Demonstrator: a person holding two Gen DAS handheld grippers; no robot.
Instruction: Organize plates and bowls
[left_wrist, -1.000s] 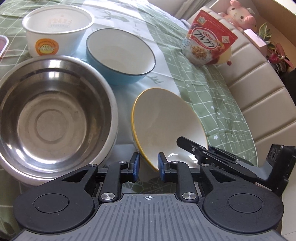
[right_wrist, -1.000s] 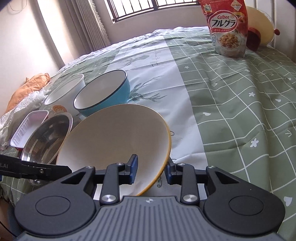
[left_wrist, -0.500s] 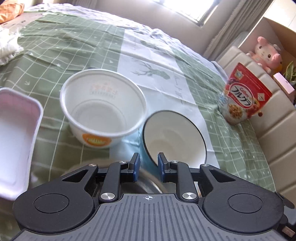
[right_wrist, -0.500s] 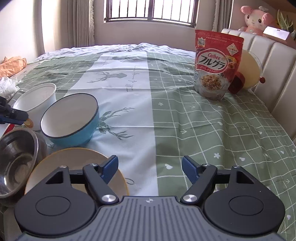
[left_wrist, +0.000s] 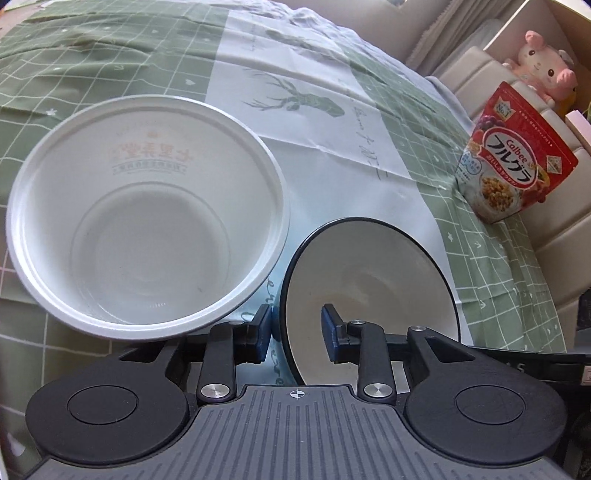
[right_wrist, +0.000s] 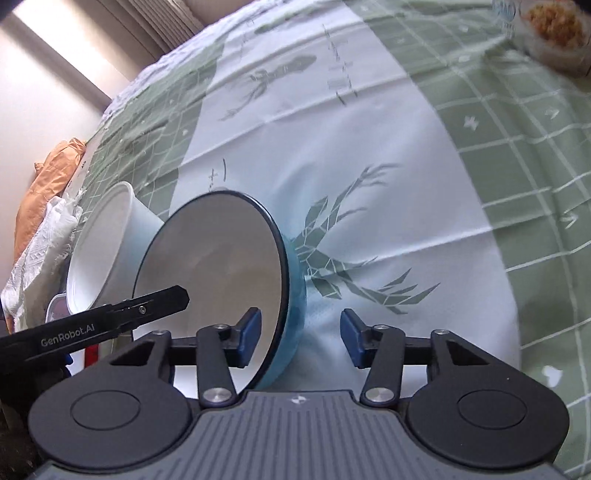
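Note:
A blue bowl (left_wrist: 369, 280) with a white inside and a dark rim stands on the green checked tablecloth, right beside a white paper bowl (left_wrist: 147, 218). My left gripper (left_wrist: 297, 334) straddles the blue bowl's left rim. Its jaws are opening, and the pads do not press the rim. My right gripper (right_wrist: 301, 338) straddles the opposite rim of the blue bowl (right_wrist: 221, 258), one pad inside and one outside. Its jaws are closing, with a gap still showing at the outer pad. A left gripper finger (right_wrist: 147, 306) reaches over the bowl in the right wrist view.
A red cereal bag (left_wrist: 513, 162) stands at the right against a beige padded seat back (left_wrist: 561, 236), with a pink plush toy (left_wrist: 543, 70) above it. An orange cloth (right_wrist: 48, 184) and a white lace cloth (right_wrist: 37, 251) lie at the table's left edge.
Both grippers let go of the yellow-rimmed bowl by the steel bowl and moved to the blue bowl. The right opened wide, then narrowed around its rim. The left jaws spread apart.

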